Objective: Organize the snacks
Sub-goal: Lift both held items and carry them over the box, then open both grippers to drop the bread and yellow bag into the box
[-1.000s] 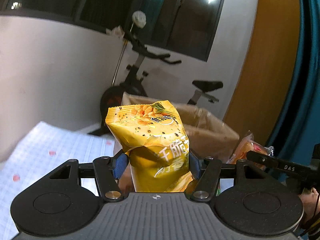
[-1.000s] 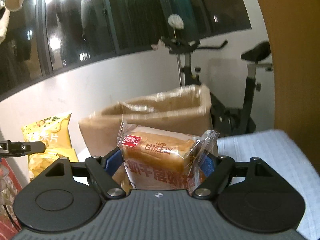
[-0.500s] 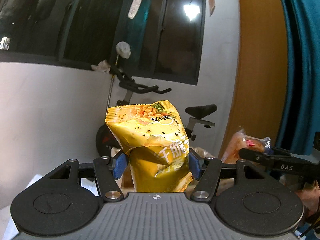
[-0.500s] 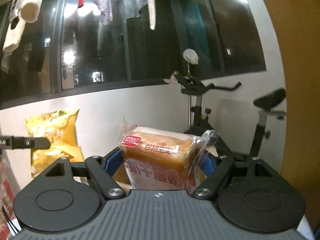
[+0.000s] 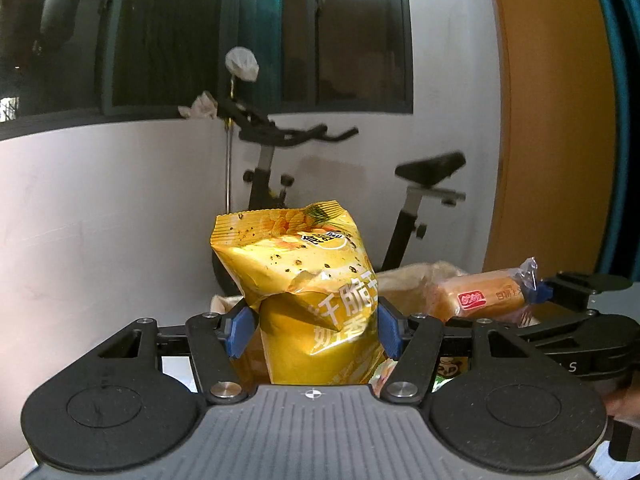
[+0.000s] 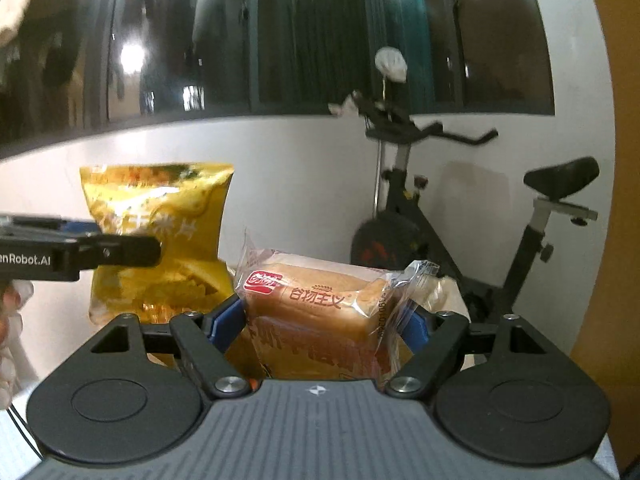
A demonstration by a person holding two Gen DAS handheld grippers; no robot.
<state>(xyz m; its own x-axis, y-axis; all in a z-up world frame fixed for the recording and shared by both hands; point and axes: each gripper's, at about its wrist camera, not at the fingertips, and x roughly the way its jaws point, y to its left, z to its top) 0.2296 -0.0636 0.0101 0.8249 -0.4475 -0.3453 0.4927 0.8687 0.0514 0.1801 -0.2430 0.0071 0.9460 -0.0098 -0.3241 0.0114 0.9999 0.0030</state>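
Observation:
A yellow chip bag stands upright between the blue pads of my left gripper, which is shut on it and dents its sides. My right gripper is shut on a clear-wrapped bread loaf with a red logo. From the left wrist view the bread loaf and the right gripper show at the right. From the right wrist view the chip bag and a left finger show at the left. A brown cardboard box lies just behind and below both snacks, mostly hidden.
An exercise bike stands against the white wall behind the box; the exercise bike fills the right of the other view. Dark windows run above. An orange panel and a teal curtain stand at the right. A hand shows at left.
Both grippers have moved forward and upward with their snacks still held. The box has dropped low in both views and the white gridded table has left view. The bike and windows now fill the background.

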